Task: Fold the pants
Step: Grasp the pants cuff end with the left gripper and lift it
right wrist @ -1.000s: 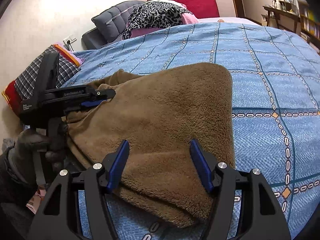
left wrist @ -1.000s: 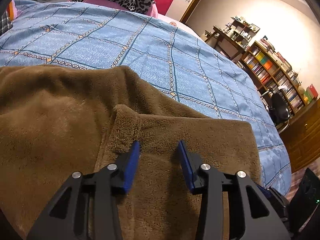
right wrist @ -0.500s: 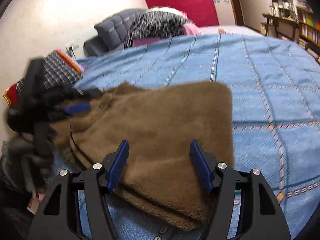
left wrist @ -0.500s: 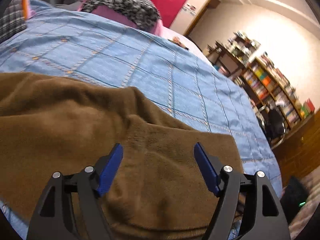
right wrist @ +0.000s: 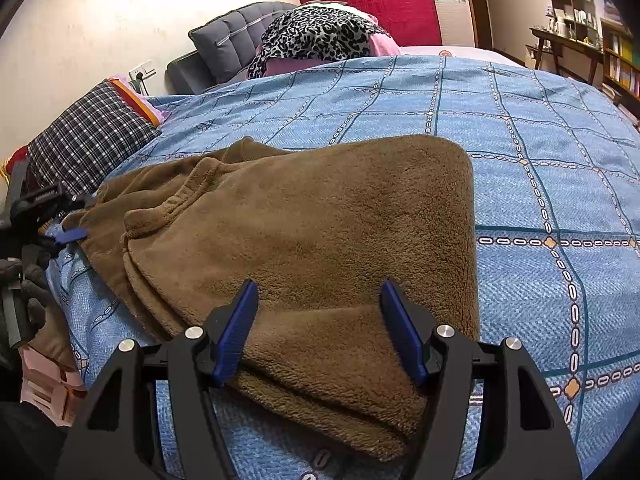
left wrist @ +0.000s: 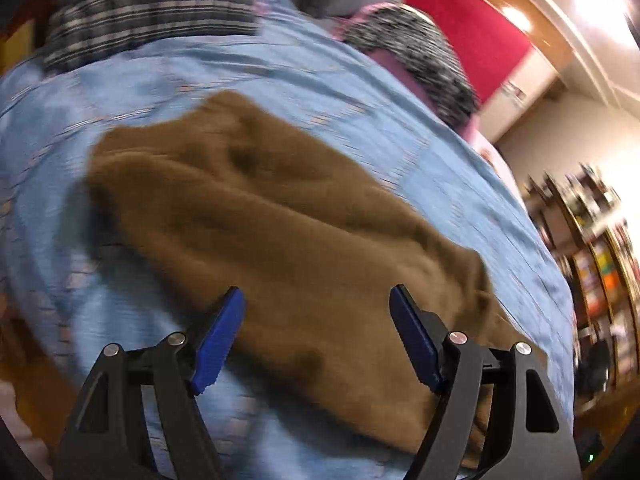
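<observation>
Right gripper fingers: the right gripper [right wrist: 318,320] has its blue pads [right wrist: 236,332] spread wide, nothing pinched between them, hovering just over the near edge of the folded pants.
Left gripper fingers: the left gripper [left wrist: 316,332] is spread wide too, blue pads [left wrist: 218,336] apart over the brown fleece and gripping nothing; this view is blurred.
Left gripper from the other side: it shows at the far left of the right wrist view [right wrist: 60,220], one blue pad tip beside the waistband end, held in a gloved hand [right wrist: 24,284].
Pants: the brown fleece pants [right wrist: 320,232] lie folded into a thick stack on the bed, near its front edge and toward its left side. The smooth fold runs along the right of the stack; the waistband and loose layered edges sit at the left.
Pants in the left view: the same pants [left wrist: 296,240] stretch away as a brown bundle, details smeared.
Bedspread: a blue bedspread [right wrist: 560,168] with a chain-pattern grid carries it all.
Far edge of the bed: a leopard-print fabric pile [right wrist: 316,38] over pink cloth, with a grey cushion [right wrist: 232,40] beside it.
Left edge of the bed: a dark checked pillow [right wrist: 88,140].
Beyond: a red panel [right wrist: 368,0] on the wall, bookshelves [right wrist: 616,56] at the right.
</observation>
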A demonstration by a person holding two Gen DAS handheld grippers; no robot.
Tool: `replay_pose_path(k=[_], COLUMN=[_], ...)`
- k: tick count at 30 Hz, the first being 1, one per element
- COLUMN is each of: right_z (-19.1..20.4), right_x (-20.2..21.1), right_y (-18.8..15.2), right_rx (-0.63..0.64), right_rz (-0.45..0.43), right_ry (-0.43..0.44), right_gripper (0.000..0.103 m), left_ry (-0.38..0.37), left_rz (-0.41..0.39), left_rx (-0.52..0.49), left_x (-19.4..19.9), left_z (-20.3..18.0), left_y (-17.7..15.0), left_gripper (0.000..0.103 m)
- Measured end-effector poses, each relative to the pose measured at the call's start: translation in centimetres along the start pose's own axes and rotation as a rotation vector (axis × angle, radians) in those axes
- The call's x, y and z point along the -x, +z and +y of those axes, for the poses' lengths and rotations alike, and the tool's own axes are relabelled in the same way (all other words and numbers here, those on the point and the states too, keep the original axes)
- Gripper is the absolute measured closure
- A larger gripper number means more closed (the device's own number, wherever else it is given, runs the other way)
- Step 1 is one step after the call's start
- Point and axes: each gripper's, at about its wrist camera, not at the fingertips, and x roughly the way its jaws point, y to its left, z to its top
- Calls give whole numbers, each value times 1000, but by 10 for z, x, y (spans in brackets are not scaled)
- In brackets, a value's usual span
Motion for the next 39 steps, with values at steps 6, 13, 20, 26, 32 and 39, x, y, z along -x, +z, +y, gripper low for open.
replay_pose_path(k=[6,13,20,26,32,39], right_z=[0,3,5,6,7,7], right_x=[0,-2,-4,-5,-7,-7], right_y=[1,2,2,3,3,4], right_rx=[3,7,13,17,19,20], right_rz=[2,6,9,13,16,17], right_ry=[-8,-20,-32,-40,-49,-50], right_gripper=[37,37,37,37,37,37], left_ry=[52,10,-45,-83,-149,-171], left_rz=[-31,-27,-70,-112,-81,-66], left_rx=[85,165,187,178,178,221], left_x=[1,-16,-37,-47,-62,-61], left_z=[43,68,71,64,62,69], left_y=[12,24,45,56,64,66], left_gripper=[28,22,14,10,46,80])
